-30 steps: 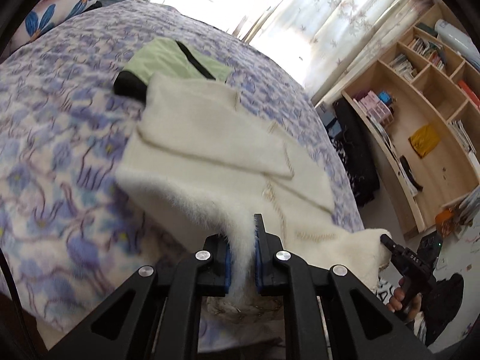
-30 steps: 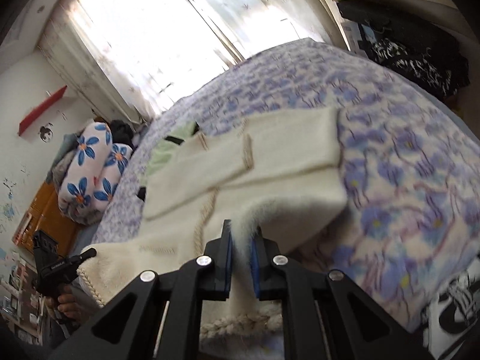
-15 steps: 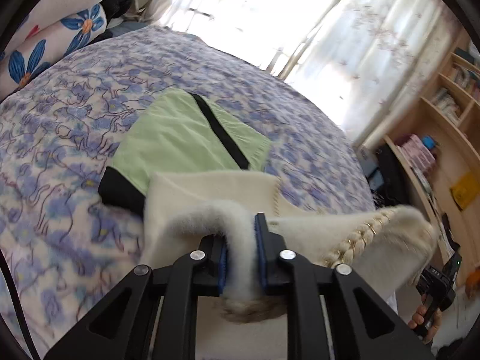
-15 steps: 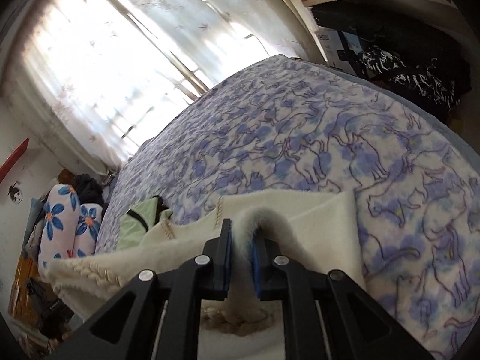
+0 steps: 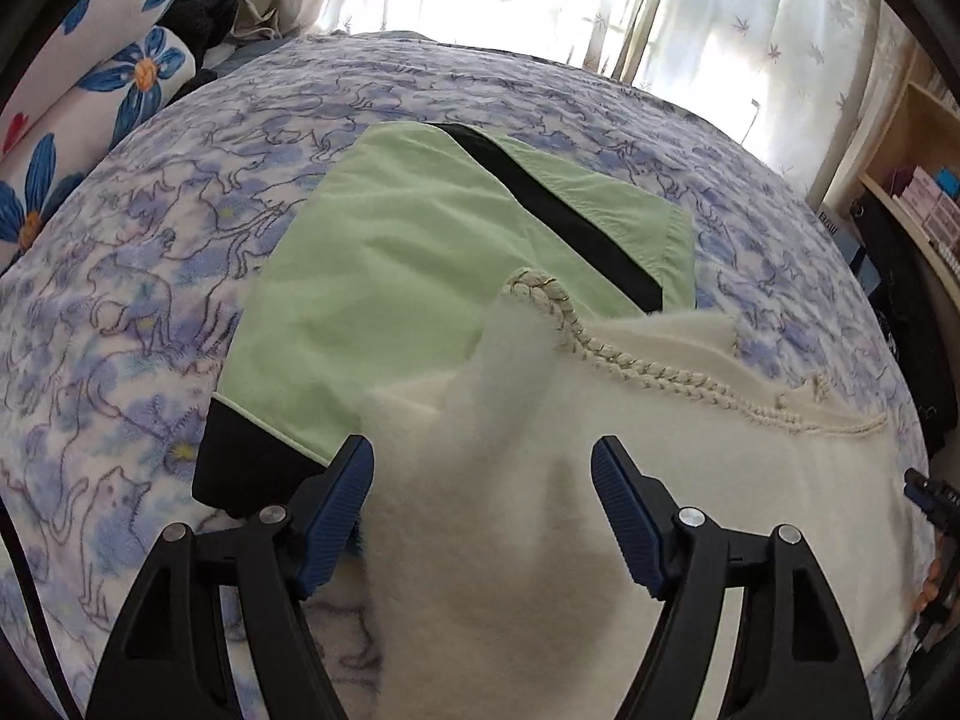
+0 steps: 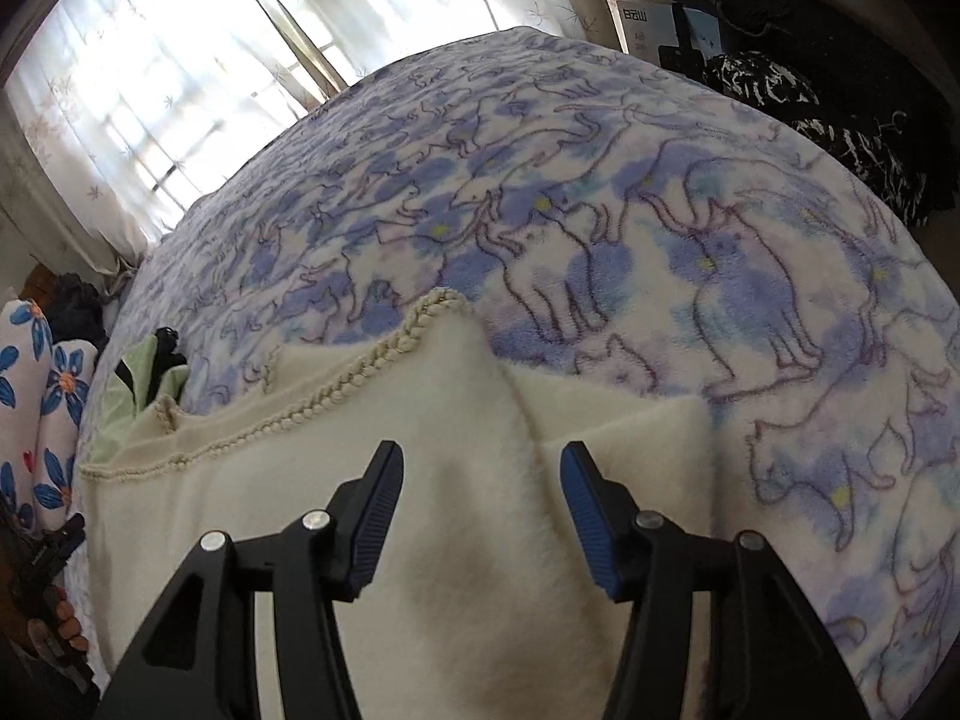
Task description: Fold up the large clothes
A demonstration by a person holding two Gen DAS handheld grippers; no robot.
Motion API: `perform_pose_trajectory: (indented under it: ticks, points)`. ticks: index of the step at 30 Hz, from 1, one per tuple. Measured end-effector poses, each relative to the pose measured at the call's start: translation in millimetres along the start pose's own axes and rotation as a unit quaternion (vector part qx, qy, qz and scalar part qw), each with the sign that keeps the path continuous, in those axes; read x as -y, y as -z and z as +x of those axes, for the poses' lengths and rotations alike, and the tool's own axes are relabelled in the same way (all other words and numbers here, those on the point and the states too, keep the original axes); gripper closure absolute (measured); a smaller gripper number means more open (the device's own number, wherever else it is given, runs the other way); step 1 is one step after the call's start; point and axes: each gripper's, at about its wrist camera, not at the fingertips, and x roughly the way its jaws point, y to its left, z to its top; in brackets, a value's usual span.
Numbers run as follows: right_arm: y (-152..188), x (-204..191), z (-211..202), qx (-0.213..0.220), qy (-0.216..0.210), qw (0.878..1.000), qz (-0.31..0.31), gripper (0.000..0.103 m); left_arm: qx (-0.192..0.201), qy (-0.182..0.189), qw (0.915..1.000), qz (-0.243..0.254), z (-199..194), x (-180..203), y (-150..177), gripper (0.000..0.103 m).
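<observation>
A cream fuzzy sweater [image 5: 540, 510] with braided trim lies folded over on the bed, its upper edge resting on a light green garment [image 5: 420, 252] with a black stripe. My left gripper [image 5: 483, 468] is open, jaws spread just above the sweater's left corner. In the right wrist view the same sweater [image 6: 360, 510] fills the foreground, and my right gripper [image 6: 477, 474] is open over its right corner. Neither gripper holds cloth.
The bed has a blue-and-white cat-print blanket [image 6: 660, 210]. Flowered pillows [image 5: 90, 90] lie at the left. A curtained window [image 6: 180, 60] is behind the bed. A wooden shelf [image 5: 924, 168] and dark clothes [image 6: 840, 120] stand at the right.
Both grippers carried the sweater's lower edge forward over its body, then opened and let it go. The edge now lies on the sweater and the green garment.
</observation>
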Motion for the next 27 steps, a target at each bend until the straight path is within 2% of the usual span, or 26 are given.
perform_pose_trajectory:
  ticks: [3,5,6,7,8,9,10,11,14,18,21,24,27]
  points:
    - [-5.4,-4.0,14.9,-0.010,0.003,1.000,-0.018,0.048,-0.004,-0.003,1.0000,0.007,12.4,-0.6,-0.9,0.029]
    - [-8.8,-10.0,26.6,-0.016,0.002,1.000,-0.025,0.049,0.006,-0.011,0.9999,0.009,15.3,1.8,-2.2,0.034]
    - [-10.0,-13.9,32.6,-0.018,0.006,0.999,-0.031,0.050,0.009,-0.015,0.9998,0.011,15.9,3.7,-3.1,0.044]
    - [-10.5,-18.3,39.0,-0.022,0.009,0.999,-0.037,0.055,0.008,-0.011,0.9998,0.013,17.8,4.8,-4.4,0.071]
    - [-9.9,-22.8,45.2,-0.028,0.017,0.999,-0.044,0.060,-0.002,0.000,0.9999,0.012,21.4,5.8,-5.8,0.086]
    - [-8.3,-26.8,48.5,-0.028,0.029,0.998,-0.052,0.069,-0.008,0.003,0.9999,0.011,23.5,6.7,-6.0,0.091]
    - [-5.6,-30.7,47.8,-0.019,0.034,0.997,-0.065,0.093,-0.004,-0.005,0.9999,0.013,23.3,8.8,-5.8,0.093]
    - [-2.6,-34.5,44.8,-0.014,0.037,0.996,-0.078,0.094,-0.001,-0.008,0.9998,0.019,22.1,11.7,-5.3,0.094]
    - [1.8,-36.7,18.6,0.031,0.050,0.995,-0.085,0.096,0.010,-0.017,0.9993,0.032,14.9,20.5,-6.9,0.096]
    - [-3.6,-28.1,-15.1,0.079,0.049,0.994,-0.050,0.096,0.015,-0.020,0.9992,0.030,14.5,24.7,-13.3,0.096]
    - [-3.6,-32.4,2.9,0.059,0.093,0.992,-0.065,0.096,-0.003,-0.040,0.9986,0.034,33.0,24.6,-12.0,0.096]
    - [1.5,-33.5,35.2,0.022,0.132,0.989,-0.063,0.094,0.001,-0.057,0.9973,0.045,43.3,24.9,-8.6,0.094]
    - [4.2,-45.4,36.0,0.025,0.166,0.983,-0.079,0.088,0.006,-0.055,0.9979,0.034,34.6,23.6,-9.8,0.090]
